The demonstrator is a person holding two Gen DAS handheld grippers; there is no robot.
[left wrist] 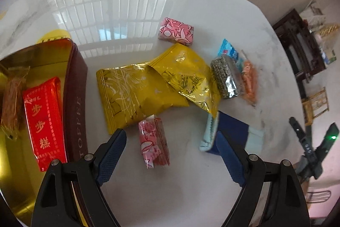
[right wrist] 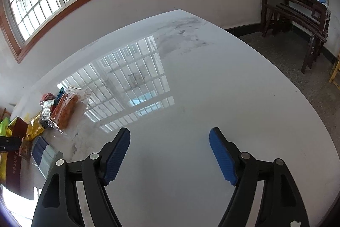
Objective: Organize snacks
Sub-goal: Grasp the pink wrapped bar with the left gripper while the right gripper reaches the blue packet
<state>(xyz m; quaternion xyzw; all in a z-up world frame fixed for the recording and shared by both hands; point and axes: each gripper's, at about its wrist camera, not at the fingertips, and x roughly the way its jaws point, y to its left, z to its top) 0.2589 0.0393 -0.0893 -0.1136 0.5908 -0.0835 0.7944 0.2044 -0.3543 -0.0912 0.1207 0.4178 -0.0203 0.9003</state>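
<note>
Pink-wrapped candy [left wrist: 153,142] lies on the white worktop [left wrist: 191,195] between the released left fingers [left wrist: 114,142], apparently untouched, just beside the brown tin [left wrist: 75,99]. Right fingers [right wrist: 119,148] hang spread, empty, over bare worktop.

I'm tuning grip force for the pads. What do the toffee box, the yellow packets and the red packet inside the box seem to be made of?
Toffee box: likely tin; its gold inside mirrors the contents, brown painted wall outside.
Yellow packets: thin plastic or foil film, creased, with shiny gold print.
Red packet: glossy film wrapper, bright glare along its edge.
All look slippery; the film ones would crumple.
</note>
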